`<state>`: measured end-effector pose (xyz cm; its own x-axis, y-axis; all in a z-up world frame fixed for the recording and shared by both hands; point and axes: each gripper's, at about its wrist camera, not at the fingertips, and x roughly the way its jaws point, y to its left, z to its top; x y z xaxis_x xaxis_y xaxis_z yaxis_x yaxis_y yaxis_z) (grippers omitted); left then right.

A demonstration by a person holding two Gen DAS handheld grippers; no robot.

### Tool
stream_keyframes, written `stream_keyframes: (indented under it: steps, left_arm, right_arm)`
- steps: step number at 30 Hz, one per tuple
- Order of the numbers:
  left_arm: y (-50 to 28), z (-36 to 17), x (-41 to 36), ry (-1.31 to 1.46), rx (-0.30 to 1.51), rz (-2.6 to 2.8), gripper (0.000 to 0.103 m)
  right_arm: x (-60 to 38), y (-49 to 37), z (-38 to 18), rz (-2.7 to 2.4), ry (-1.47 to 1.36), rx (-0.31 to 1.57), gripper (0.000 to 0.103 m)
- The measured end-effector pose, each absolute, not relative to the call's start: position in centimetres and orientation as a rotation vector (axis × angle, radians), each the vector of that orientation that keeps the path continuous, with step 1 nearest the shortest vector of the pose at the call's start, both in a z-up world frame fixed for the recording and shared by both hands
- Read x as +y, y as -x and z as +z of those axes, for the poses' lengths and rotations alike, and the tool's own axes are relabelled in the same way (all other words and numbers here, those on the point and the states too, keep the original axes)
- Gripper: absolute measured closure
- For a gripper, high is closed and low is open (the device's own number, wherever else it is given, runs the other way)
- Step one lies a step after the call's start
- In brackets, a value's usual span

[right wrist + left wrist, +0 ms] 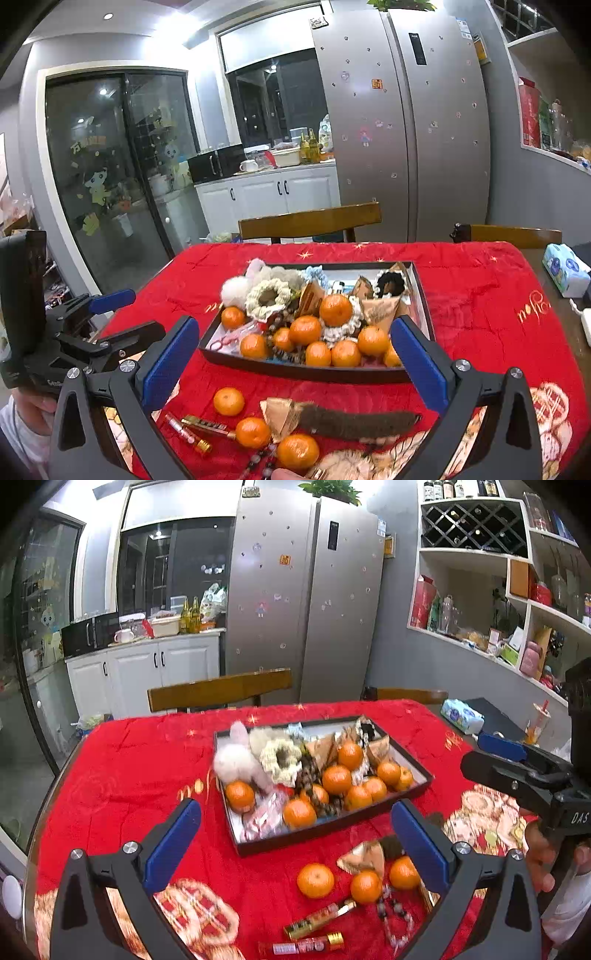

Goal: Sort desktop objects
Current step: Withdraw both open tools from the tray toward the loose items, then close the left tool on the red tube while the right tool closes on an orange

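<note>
Now I hover both blue-padded grippers, left gripper (pixel 295 845) and right gripper (pixel 295 365), wide and empty above the red patterned tablecloth (pixel 129 768). The dark rectangular tray (pixel 332 832) holds most things; next I judge: pick up one of three loose mandarins (pixel 316 880), then two small vials (pixel 319 919).

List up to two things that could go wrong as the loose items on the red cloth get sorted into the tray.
1. The tray is already heaped; another tangerine could roll off the pile.
2. The bead string lies against the tangerines and small bottles, so open fingers might snag it and drag neighbours along.
</note>
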<state>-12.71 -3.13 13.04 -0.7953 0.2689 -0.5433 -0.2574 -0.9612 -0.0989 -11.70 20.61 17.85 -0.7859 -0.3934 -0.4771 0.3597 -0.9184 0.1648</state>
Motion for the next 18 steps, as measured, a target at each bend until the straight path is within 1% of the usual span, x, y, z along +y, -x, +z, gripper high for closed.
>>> stream_keyframes:
  steps: [6, 9, 14, 18]
  left_arm:
    - [10.6, 9.8, -2.2, 0.937, 0.032, 2.7, 0.0]
    - [9.8, 8.2, -2.0, 0.981, 0.034, 2.698, 0.0]
    - [9.2, 5.8, -1.9, 1.061, 0.016, 2.687, 0.0]
    - [9.1, 4.1, -1.8, 1.118, 0.037, 2.69, 0.0]
  right_arm:
    - [20.4, 10.1, 16.2, -2.629, -0.771, -0.083, 0.0]
    - [20.4, 9.4, 15.1, -2.615, -0.78, -0.082, 0.0]
    - [20.9, 8.9, 13.0, -2.583, -0.828, -0.129, 0.0]
    - [21.2, 8.9, 11.2, -2.569, -0.875, -0.157, 0.0]
